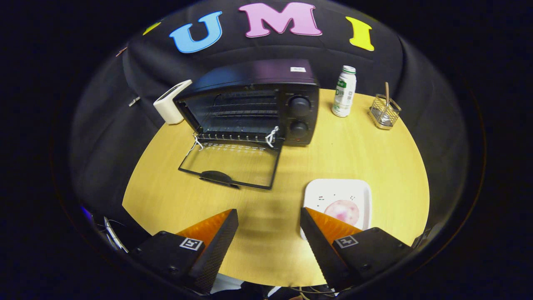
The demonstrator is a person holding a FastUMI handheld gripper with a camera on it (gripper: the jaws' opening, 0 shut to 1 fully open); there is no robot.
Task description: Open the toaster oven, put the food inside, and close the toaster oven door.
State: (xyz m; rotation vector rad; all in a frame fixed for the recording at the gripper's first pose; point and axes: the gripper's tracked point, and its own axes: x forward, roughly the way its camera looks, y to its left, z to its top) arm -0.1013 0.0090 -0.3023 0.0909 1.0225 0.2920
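So the gripper [269,216] is just hanging over the near part of the round wooden table [354,141] with its two fingers spread wide apart, nothing between them but bare tabletop. The right-hand finger [322,233] sits over the near left corner of a white rectangular tray [317,192], and on that tray there's the food [342,211], a roundish pink thing (a slice of ham or something like it, hard to call) lying flat toward the near side, just beside that finger's tip. Straight ahead of the fingers, well beyond them, is the black toaster oven [254,98] and it's already open: the glass door [231,163] is folded all the way down, lying flat on the table with its handle [216,177] pointing back at the gripper. You can see the wire rack [241,111] inside, and there are bits of white string [271,136] tied at the hinge corners. Two knobs [299,117] are stacked on the oven's right side. Tucked against the oven's left is a small white box-shaped gadget [170,104]. Off to the right of the oven stands a white bottle [344,91] with a green label, upright, and further right a little wire basket [384,111] with a stick poking out of it.
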